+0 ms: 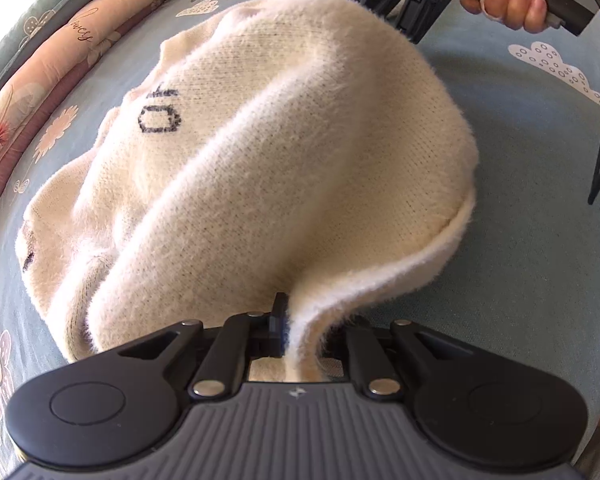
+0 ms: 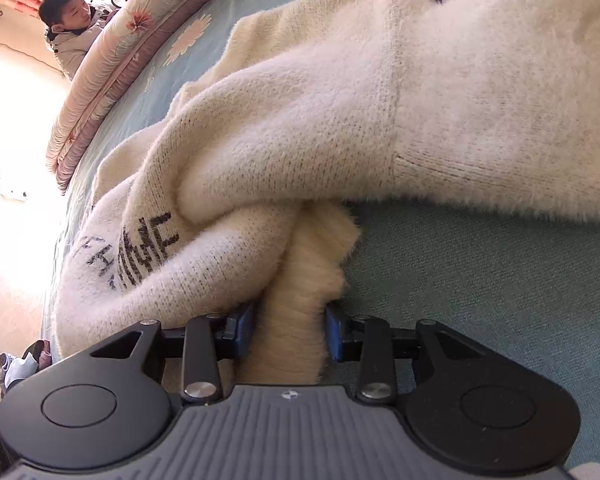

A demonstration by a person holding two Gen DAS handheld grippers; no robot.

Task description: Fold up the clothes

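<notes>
Bedside person point(image 2: 70, 24) only right-wrist view

bright daylight throughout, strongest from the left in the right wrist view, where the floor point(image 2: 8, 152) blows out to white glare. soft shadow under the sweater point(image 2: 440, 100) on the bedsheet point(image 2: 500, 280). strong fisheye bending at the edges, curving the quilt point(image 1: 40, 60). sharp knit texture mid-frame, slight softness toward the corners.
</notes>
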